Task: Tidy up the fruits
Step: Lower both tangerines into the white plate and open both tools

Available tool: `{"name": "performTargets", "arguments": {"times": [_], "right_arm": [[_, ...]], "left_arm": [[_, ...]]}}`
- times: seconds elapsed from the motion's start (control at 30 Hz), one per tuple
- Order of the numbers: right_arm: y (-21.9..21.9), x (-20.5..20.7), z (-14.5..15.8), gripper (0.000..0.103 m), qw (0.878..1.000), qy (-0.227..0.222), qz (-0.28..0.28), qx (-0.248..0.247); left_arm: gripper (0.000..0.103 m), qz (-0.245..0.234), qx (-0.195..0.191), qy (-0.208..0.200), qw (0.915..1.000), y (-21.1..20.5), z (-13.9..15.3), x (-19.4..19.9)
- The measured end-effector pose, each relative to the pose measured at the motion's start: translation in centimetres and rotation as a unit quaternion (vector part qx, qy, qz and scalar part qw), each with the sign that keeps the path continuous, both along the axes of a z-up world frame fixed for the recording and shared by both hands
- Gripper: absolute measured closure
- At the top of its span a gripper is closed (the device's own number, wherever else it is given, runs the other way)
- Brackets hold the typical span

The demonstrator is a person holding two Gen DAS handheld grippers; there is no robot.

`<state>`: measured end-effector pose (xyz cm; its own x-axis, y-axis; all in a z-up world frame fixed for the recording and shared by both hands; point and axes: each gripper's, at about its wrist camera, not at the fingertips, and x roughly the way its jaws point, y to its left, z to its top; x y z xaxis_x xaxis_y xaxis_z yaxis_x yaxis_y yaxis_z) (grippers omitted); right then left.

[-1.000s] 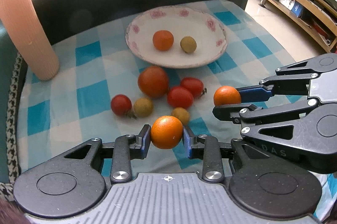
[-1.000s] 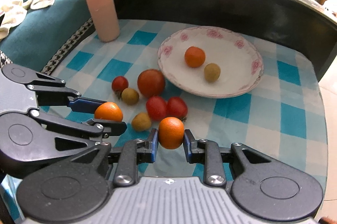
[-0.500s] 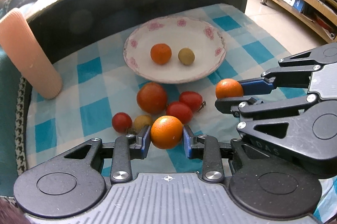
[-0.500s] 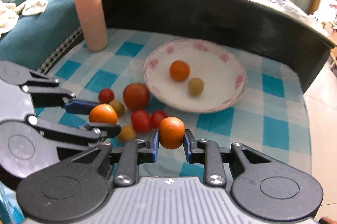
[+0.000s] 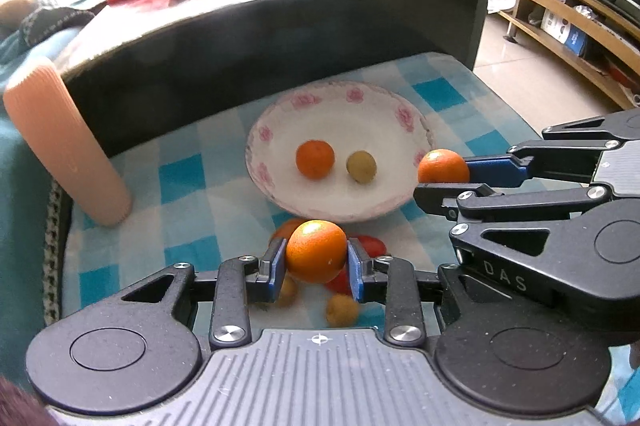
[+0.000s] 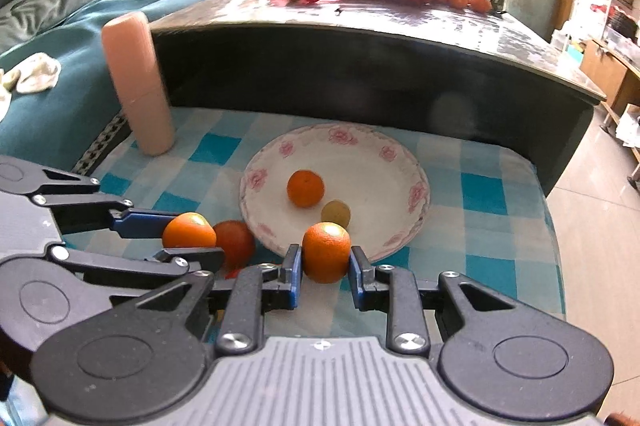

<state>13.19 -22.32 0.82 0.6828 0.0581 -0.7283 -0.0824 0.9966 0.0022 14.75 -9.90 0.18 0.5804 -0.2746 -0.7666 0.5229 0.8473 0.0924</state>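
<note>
Low at frame centre, the left gripper (image 5: 316,258) clamps a round orange (image 5: 316,256) with no clear long axis, and the right gripper (image 6: 325,253) clamps a second orange (image 6: 326,252) beside the floral plate (image 6: 400,161). The plate, mid-frame on a blue-checked cloth (image 6: 480,193), holds one orange fruit (image 6: 305,188) and one small yellow-green fruit (image 6: 336,213). A pink ribbed cylinder (image 6: 138,85) stands upper left before a dark glossy table (image 6: 400,25).

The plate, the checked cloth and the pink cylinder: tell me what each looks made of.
Plate: looks like glazed ceramic, since it is glossy white with printed pink roses on the rim; melamine is possible.
Checked cloth: woven fabric, matte, blue and white squares, draping softly over the edge.
Pink cylinder: finely ribbed matte surface in the left wrist view; plastic or silicone, cannot tell which.
</note>
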Motion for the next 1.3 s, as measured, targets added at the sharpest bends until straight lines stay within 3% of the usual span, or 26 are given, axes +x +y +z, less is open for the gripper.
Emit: {"name": "performTargets", "arguments": {"times": [0.23, 0.6, 1.3], "right_arm": [[-1.5, 1.2, 0.9, 0.061, 0.999, -0.014, -0.024, 0.020], [-2.9, 4.1, -0.3, 0.061, 0.997, 0.002, -0.050, 0.060], [-3.9, 7.4, -3.2, 0.060, 0.996, 0.041, -0.049, 0.063]], "left_arm": [[0.065, 0.009, -0.028, -0.006, 0.9995, -0.4, 1.0, 1.5], [0.065, 0.016, -0.027, -0.001, 0.9995, -1.3, 0.3, 4.2], [0.064, 0.036, -0.029, 0.042, 0.9980, -2.2, -2.7, 7.3]]}}
